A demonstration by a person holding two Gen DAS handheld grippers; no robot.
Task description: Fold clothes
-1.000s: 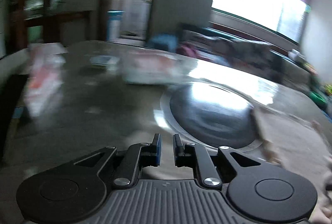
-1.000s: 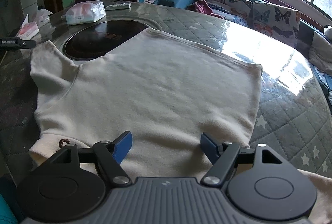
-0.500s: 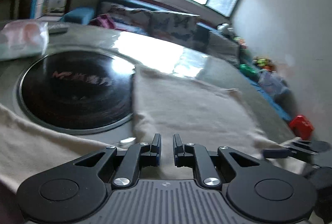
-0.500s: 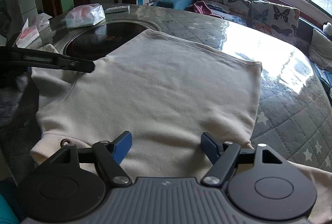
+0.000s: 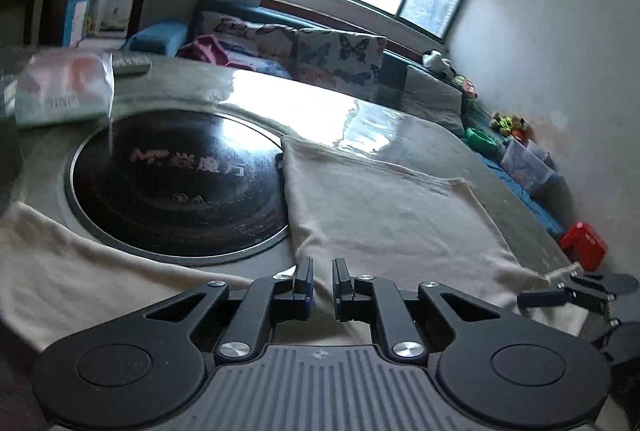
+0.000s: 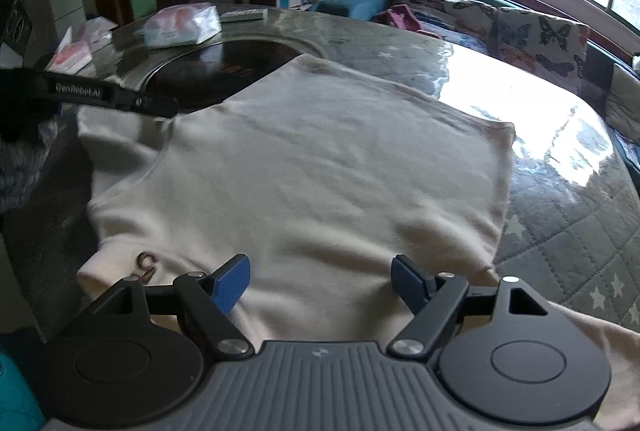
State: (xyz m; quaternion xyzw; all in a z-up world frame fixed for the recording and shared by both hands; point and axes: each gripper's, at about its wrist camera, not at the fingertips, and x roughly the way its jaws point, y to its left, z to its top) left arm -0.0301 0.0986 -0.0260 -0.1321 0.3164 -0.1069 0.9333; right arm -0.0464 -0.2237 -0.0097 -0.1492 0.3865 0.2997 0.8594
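While the cream sweatshirt (image 6: 312,167) lies spread flat across the round table (image 6: 568,231), you have clutter parked at eleven o'clock: a tissue pack (image 6: 182,23) and a remote (image 6: 243,16) beyond the dark glass hob (image 5: 176,187). One sleeve (image 5: 80,271) drapes past the hob's near rim at nine o'clock in your left view. Your left gripper (image 5: 321,285) hovers low over the cloth with its jaws nearly together, a thin gap between them, nothing pinched. Your right gripper (image 6: 320,281) sits over the near hem with its blue pads (image 6: 232,281) spread wide, holding nothing. The far hem (image 6: 505,167) lies at two o'clock, bare quilted cover beyond it toward the butterfly sofa (image 6: 520,27). At ten o'clock the left tool's arm crosses the shoulder seam and hides part of it. A small brown mark (image 6: 146,265) by the left pad is too blurred to read, and the near edge disappears under your tool bodies.
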